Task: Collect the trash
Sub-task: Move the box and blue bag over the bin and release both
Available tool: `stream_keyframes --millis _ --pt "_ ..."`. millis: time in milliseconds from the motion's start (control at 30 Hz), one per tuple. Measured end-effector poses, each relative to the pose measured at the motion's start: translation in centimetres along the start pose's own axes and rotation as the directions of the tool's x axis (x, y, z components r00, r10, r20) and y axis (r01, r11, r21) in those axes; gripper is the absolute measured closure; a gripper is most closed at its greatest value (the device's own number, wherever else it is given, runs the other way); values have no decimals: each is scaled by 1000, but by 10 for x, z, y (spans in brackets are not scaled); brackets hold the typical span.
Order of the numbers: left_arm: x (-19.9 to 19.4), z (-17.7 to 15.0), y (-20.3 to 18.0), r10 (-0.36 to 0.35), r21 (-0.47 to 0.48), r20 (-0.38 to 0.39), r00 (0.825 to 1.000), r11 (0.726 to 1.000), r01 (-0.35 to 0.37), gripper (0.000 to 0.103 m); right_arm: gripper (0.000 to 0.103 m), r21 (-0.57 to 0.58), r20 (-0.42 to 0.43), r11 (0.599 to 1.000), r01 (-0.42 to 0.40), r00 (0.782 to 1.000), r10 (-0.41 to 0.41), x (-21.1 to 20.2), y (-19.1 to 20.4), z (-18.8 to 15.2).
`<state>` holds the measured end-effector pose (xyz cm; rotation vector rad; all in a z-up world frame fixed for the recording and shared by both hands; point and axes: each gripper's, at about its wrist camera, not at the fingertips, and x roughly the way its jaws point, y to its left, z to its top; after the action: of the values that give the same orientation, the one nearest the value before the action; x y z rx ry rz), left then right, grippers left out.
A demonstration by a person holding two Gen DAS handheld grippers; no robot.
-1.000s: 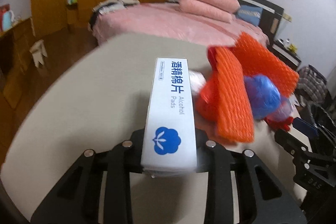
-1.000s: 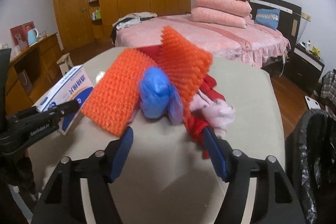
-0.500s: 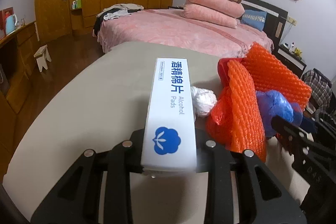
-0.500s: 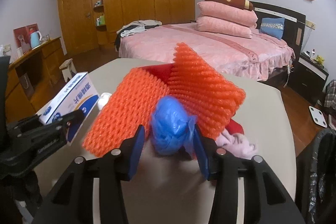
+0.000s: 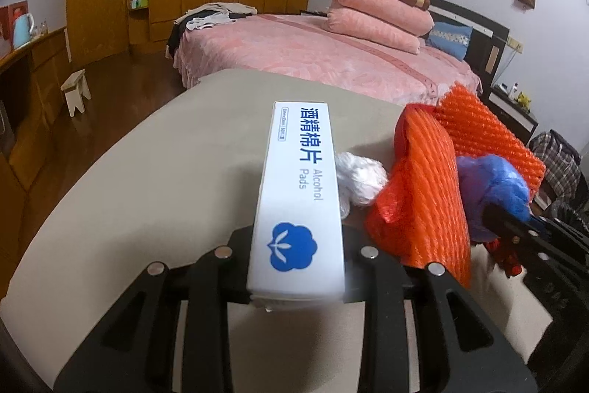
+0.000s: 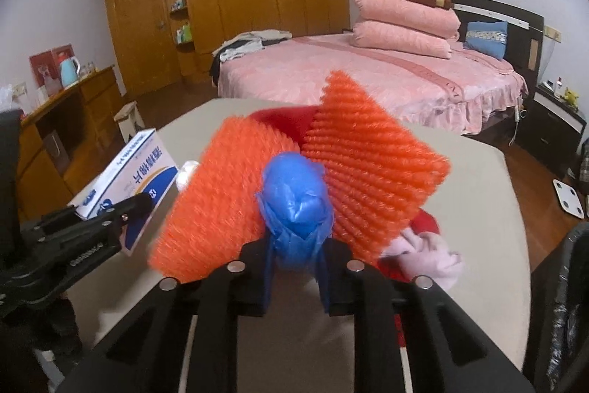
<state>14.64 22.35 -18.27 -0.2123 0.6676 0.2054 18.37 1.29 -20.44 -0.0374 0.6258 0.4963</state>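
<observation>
table (image 5: 154, 179) left side bare | left claw (image 5: 296, 267) grips box (image 5: 300, 194) | right claw (image 6: 294, 267) closing on blue wad (image 6: 294, 205)

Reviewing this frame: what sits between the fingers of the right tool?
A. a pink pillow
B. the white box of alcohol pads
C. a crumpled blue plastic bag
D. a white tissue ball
C: the right tool is closing on the crumpled blue plastic bag; the left tool holds the white box.
</observation>
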Motion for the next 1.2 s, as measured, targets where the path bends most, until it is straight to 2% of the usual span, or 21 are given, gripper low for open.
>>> stream_keyframes --millis 133,300,533,667,833,933,1200 --pt "-14 2 -3 4 -1 39 999 1000 -4 74 83 17 22 1000 -12 1000 11 -17 -5 3" --pt "-42 7 -24 -28 61 97 995 998 23 74 83 29 55 999 -28 998 27 -41 -13 9" --pt "-74 14 -77 -148 136 117 982 982 132 74 84 58 116 998 -23 993 16 -92 -43 17" --pt "-78 10 -116 -228 180 104 968 962 207 74 84 91 121 995 37 991 -48 -118 -72 13" --pt "-75 2 -171 -329 234 63 942 923 307 74 84 151 112 978 142 981 -159 -146 -116 -3" --pt "-72 -5 -204 -384 261 33 923 894 363 74 84 197 93 956 216 967 -238 -161 -147 -17" --pt "-61 -26 -295 -524 302 -69 849 800 518 74 84 312 49 874 373 912 -407 -198 -224 -51"
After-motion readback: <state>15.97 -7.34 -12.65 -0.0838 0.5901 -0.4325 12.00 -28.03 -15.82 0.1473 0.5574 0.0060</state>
